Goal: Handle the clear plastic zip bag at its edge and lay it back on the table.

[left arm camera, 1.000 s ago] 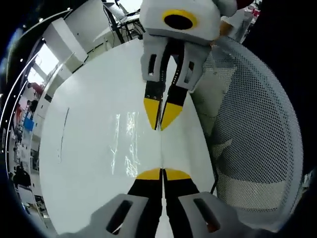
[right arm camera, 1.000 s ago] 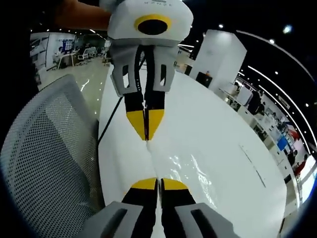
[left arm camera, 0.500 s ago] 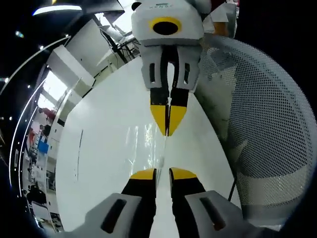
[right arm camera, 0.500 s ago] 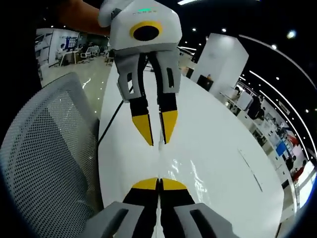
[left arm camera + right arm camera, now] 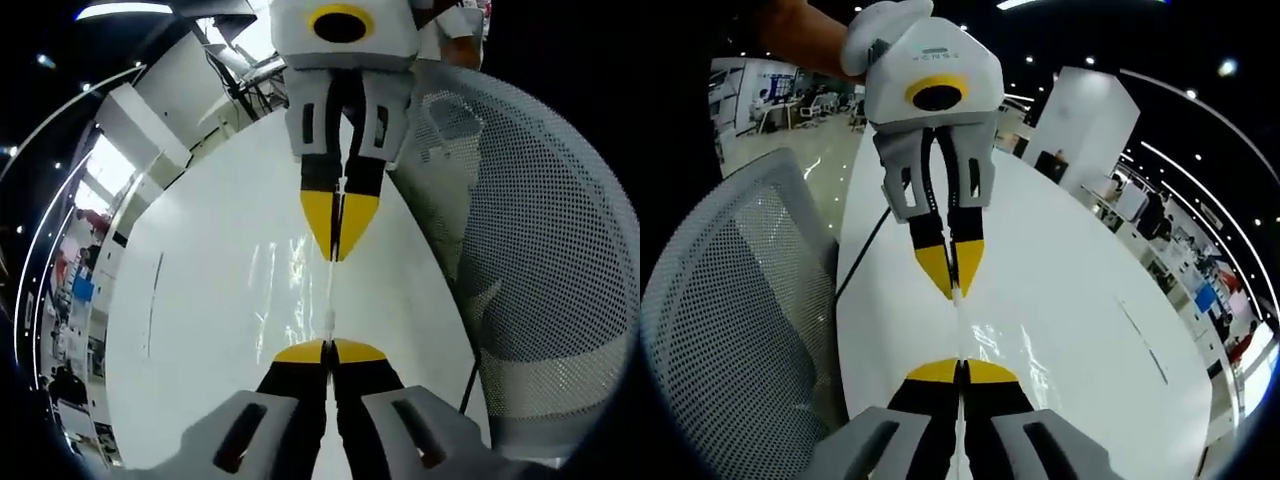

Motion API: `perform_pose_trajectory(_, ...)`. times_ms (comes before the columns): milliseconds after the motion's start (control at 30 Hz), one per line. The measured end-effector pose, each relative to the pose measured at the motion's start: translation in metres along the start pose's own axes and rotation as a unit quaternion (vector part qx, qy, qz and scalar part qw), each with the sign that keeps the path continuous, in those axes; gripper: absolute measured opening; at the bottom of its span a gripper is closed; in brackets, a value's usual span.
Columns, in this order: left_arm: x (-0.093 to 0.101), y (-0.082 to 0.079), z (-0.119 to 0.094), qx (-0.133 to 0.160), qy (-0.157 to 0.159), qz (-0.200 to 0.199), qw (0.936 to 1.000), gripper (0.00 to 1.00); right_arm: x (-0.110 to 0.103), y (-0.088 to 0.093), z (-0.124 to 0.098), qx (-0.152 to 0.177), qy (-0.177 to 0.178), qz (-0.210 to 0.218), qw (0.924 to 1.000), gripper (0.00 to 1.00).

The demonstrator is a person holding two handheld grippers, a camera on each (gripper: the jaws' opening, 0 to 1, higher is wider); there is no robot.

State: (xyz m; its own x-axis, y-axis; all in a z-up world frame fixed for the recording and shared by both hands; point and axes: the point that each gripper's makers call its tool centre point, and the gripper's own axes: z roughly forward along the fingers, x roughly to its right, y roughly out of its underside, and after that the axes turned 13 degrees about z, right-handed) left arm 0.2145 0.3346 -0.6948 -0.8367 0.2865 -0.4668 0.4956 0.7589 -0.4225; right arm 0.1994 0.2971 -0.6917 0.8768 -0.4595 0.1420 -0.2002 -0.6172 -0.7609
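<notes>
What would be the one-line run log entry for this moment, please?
left gripper: shut on clear zip bag edge | right gripper: shut on opposite edge | bag: stretched edge-on between them above white table | mesh chair beside

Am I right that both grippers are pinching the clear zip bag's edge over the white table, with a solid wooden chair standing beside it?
Nearly. Both the left gripper and right gripper do pinch the clear zip bag over the white table, but the chair is a grey mesh one, not solid wood, as the right gripper view shows.
</notes>
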Motion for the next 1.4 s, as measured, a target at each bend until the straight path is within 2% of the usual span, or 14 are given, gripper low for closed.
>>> perform_pose_trajectory(233, 0.003, 0.001, -0.001, 0.0, 0.008, -0.004, 1.0, 0.0, -0.001, -0.007, -0.001, 0.012, 0.002, 0.011, 0.9999, 0.02)
perform_pose_trajectory(533, 0.004, -0.003, -0.001, -0.006, 0.017, -0.007, 0.9998, 0.0, -0.008, -0.023, 0.006, 0.025, -0.006, 0.004, 0.9997, 0.03)
perform_pose_trajectory(900, 0.003, -0.006, -0.001, -0.008, 0.021, -0.012, 0.9997, 0.0, -0.014, -0.028, 0.012, 0.026, -0.012, 0.002, 0.9996, 0.04)
perform_pose_trajectory(1400, 0.003, -0.009, -0.004, -0.003, 0.018, -0.02, 0.9996, 0.0, -0.014, -0.026, 0.014, 0.022, -0.013, -0.01, 0.9996, 0.0)
